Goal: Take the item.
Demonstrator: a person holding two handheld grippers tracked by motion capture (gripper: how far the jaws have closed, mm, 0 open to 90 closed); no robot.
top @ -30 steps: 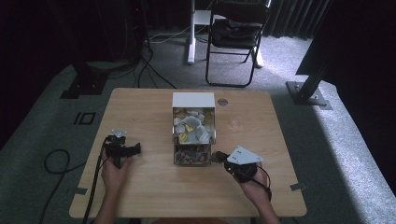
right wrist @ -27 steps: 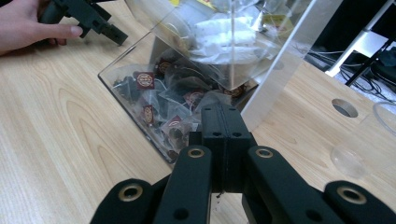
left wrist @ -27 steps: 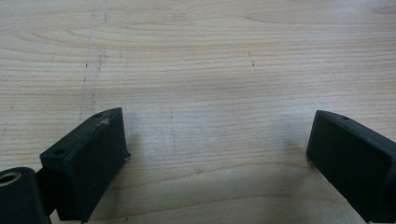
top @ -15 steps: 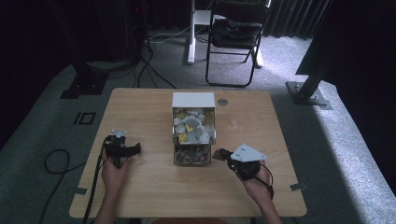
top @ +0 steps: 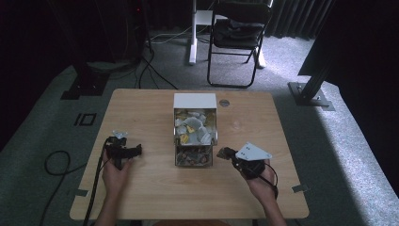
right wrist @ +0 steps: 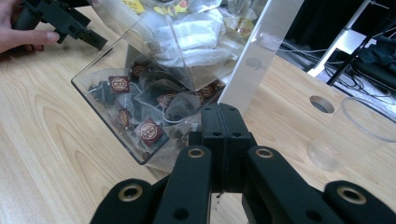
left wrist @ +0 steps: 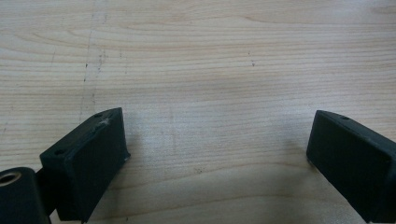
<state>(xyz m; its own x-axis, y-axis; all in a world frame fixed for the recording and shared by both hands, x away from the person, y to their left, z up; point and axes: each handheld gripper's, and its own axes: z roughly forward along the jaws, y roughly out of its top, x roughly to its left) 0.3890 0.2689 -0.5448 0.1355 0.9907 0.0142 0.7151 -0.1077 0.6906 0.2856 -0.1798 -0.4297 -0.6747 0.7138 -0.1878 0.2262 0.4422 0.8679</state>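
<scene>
At the near edge of the pale wooden table [top: 155,197], the person's two hands come in from below. The left gripper [top: 123,151] sits left of centre, its two blocky black jaws spread wide with bare wood grain between them; its pads [left wrist: 100,154] are matte and chamfered. It holds nothing and lies well apart from the box. The right gripper [top: 225,152], topped with a grey three-cornered plate, lies right of centre; its jaws are pressed flat together with nothing between them, tips just beside the near right corner of the clear tea-bag box [right wrist: 140,93]. Whether the tips touch the wall is hard to tell.

The box stands at the table's middle, a see-through plastic dispenser with a white back panel [top: 195,100]. Its lower compartment holds dark pyramid sachets with round maroon labels [right wrist: 151,129]; the upper one holds whitish paper packets [right wrist: 196,35]. Farther right, a clear plastic cup [right wrist: 350,135] lies on the wood near a round cable hole [top: 224,102]. Beyond the table stands a black folding chair [top: 237,33].
</scene>
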